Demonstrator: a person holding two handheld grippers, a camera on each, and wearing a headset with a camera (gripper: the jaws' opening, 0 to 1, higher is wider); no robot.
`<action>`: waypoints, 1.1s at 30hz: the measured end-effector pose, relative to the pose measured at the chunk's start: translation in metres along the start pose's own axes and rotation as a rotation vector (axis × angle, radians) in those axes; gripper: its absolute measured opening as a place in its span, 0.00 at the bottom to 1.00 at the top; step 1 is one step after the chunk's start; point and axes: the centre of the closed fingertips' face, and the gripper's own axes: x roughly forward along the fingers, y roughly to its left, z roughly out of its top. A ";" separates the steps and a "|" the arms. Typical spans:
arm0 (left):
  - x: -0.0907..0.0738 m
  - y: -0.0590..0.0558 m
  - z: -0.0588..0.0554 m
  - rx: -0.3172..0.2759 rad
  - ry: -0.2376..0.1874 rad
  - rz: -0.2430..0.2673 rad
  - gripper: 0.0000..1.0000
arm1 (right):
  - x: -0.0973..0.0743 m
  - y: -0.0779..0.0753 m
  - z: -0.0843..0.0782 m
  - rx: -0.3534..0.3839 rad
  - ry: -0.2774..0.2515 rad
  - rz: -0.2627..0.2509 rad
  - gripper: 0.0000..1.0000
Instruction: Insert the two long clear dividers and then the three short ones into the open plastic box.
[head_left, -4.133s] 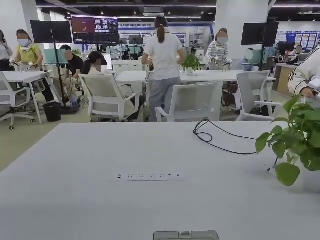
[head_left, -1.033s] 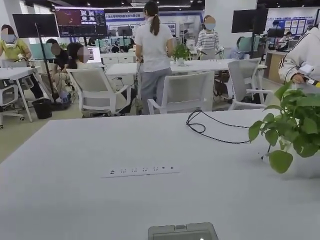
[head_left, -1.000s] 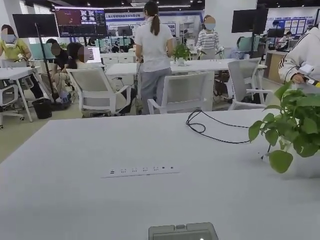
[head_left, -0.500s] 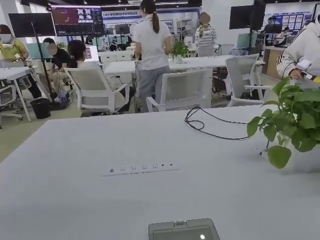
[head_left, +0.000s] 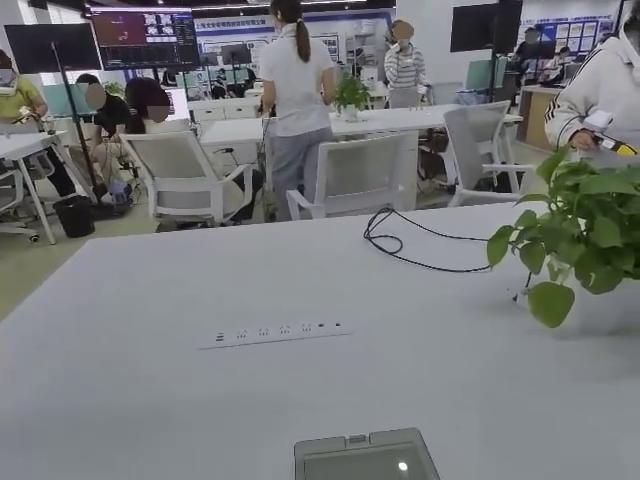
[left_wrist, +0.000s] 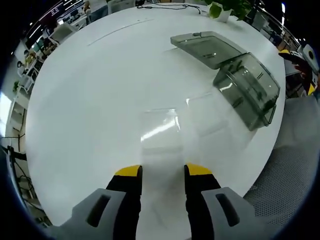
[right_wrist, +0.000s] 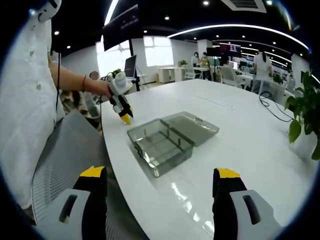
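The open plastic box (right_wrist: 162, 145) is smoky clear and sits near the table's front edge, its lid (right_wrist: 192, 127) folded flat behind it. The left gripper view shows the box (left_wrist: 247, 87) and its lid (left_wrist: 207, 47) at the upper right. Clear dividers (left_wrist: 160, 131) lie flat on the white table just ahead of my left gripper (left_wrist: 162, 172), which is open by a narrow gap with nothing in it. A hand holds that left gripper (right_wrist: 122, 112) left of the box. My right gripper (right_wrist: 160, 173) hangs wide open and empty in front of the box. The lid's edge (head_left: 365, 455) shows in the head view.
A leafy pot plant (head_left: 580, 240) stands at the table's right. A flush power strip (head_left: 275, 333) and a looped black cable (head_left: 420, 245) lie farther back. A grey mesh chair (right_wrist: 65, 150) sits at the table's near edge. People and white chairs (head_left: 355, 175) are beyond.
The head camera has tipped down a little, so more of the box lid shows at the bottom edge. Nothing on the table has moved.
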 end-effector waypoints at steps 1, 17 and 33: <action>0.000 0.000 0.000 0.002 0.001 0.000 0.32 | 0.000 0.000 0.000 0.001 0.000 0.000 0.88; -0.001 -0.003 0.001 -0.008 -0.008 -0.029 0.31 | -0.001 0.002 -0.001 0.005 0.005 -0.002 0.87; -0.005 -0.007 0.003 -0.090 -0.073 -0.074 0.30 | 0.000 0.003 0.003 -0.001 0.024 0.006 0.85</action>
